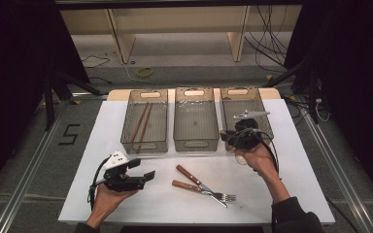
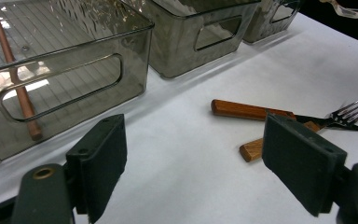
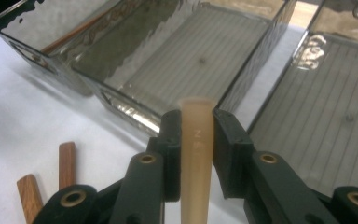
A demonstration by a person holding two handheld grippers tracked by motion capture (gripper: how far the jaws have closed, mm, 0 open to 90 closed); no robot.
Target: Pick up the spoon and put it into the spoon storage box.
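Observation:
My right gripper (image 1: 234, 136) is raised at the front edge of the right bin (image 1: 262, 109). In the right gripper view my right gripper (image 3: 196, 122) is shut on a pale beige utensil handle (image 3: 196, 154) that stands up between the pads. Its other end looks like a spoon bowl (image 1: 241, 158) hanging below the hand. My left gripper (image 1: 143, 170) rests low at the front left with its jaws wide apart and nothing between them. From the left gripper (image 2: 196, 163), a wooden-handled knife (image 2: 247, 110) and fork (image 2: 354, 109) lie crossed just ahead.
Three smoky clear bins stand in a row on the white mat (image 1: 281, 184). The left bin (image 1: 144, 145) holds a pair of brown chopsticks (image 1: 141, 124). The middle bin (image 1: 195, 144) has nothing in it. The knife (image 1: 188, 173) and fork (image 1: 184, 185) lie at the front centre.

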